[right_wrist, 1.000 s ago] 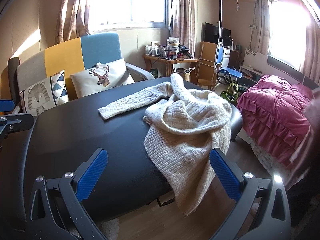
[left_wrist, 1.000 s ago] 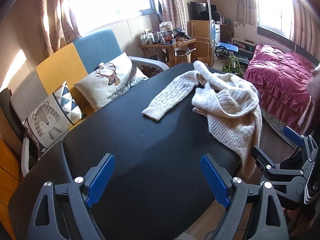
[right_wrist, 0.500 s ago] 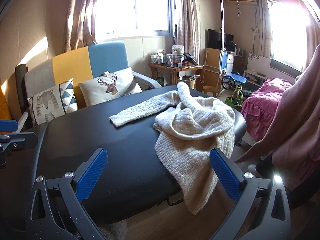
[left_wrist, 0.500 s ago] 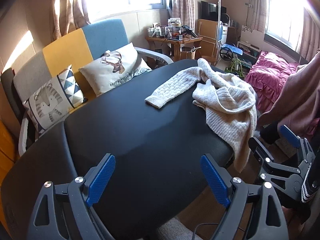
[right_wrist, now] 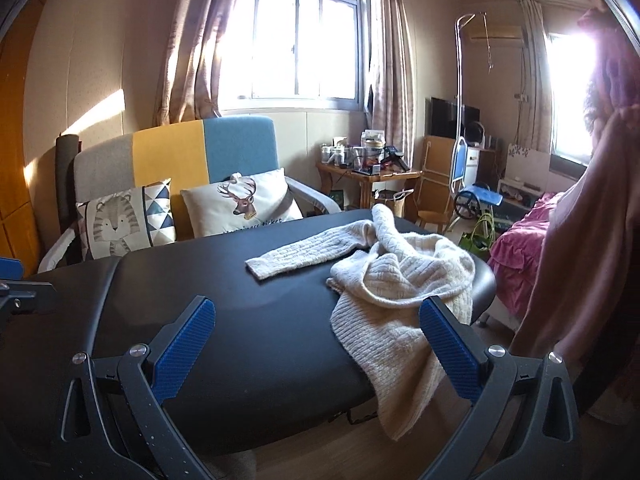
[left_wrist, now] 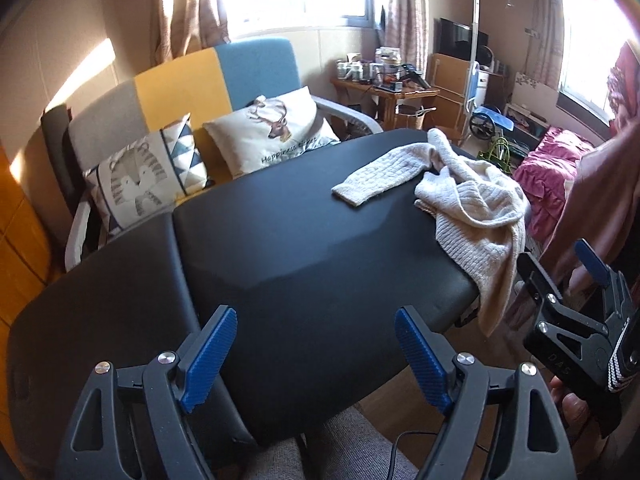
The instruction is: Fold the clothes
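Cream knit sweater lies crumpled at the far right end of the black worktop, one sleeve stretched flat across the top, its hem hanging over the near edge. Left tool: jaws wide but closing, nothing between them. Right tool: jaws apart, empty, short of the sweater. Sofa with two cushions stands behind.

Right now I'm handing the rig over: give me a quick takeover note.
Left gripper: nothing between its pads, jaws closing a little, above the near end of the black table.
Right gripper: open, nothing held.
Sweater: cream knit, crumpled at the table's far right end, one sleeve laid out flat, hem hanging over the edge.
Done: nothing folded.
Left: pull it fully onto the table, spread it flat, fold.
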Motion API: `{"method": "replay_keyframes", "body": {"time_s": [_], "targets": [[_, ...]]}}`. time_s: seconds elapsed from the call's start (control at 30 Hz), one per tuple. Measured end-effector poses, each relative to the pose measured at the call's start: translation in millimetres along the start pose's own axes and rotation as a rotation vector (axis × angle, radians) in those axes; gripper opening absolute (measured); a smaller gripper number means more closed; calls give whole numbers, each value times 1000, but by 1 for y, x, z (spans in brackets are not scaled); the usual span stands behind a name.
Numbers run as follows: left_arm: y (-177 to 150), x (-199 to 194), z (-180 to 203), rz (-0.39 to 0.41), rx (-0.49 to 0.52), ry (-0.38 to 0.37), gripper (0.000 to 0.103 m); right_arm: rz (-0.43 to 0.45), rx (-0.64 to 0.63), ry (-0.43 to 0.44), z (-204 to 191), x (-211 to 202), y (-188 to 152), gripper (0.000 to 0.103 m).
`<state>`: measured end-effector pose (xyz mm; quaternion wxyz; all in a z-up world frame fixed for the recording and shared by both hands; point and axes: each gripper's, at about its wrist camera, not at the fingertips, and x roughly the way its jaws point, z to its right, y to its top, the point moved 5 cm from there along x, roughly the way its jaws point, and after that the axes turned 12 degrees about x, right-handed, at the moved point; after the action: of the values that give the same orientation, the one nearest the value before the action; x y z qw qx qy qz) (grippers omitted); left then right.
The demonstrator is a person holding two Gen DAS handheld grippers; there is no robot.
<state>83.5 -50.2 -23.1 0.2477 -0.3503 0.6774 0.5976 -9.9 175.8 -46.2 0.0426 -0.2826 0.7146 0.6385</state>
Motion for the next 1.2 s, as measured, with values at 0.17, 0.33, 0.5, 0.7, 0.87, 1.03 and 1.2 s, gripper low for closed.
{"method": "replay_keyframes", "body": {"time_s": [0.17, 0.33, 0.5, 0.7, 0.87, 1.03, 1.2], "targets": [[-3, 18, -7, -28, -23, -11, 84, -46, 43, -34, 24, 26, -3, 103], [15, 46, 2, -3, 26, -23, 83, -72, 97, -97, 57, 64, 4, 103], [40, 74, 12, 74, 112, -40, 82, -91, 142, -164, 96, 111, 13, 103], [61, 118, 17, 67, 158, -102, 74, -139, 284, -262, 160, 174, 20, 102], [74, 152, 13, 69, 133, -124, 74, -154, 331, -328, 201, 217, 36, 93], [82, 169, 10, 81, 140, -128, 74, -176, 395, -379, 243, 260, 53, 90], [82, 178, 7, 73, 137, -135, 74, -234, 478, -420, 280, 307, 62, 90]]}}
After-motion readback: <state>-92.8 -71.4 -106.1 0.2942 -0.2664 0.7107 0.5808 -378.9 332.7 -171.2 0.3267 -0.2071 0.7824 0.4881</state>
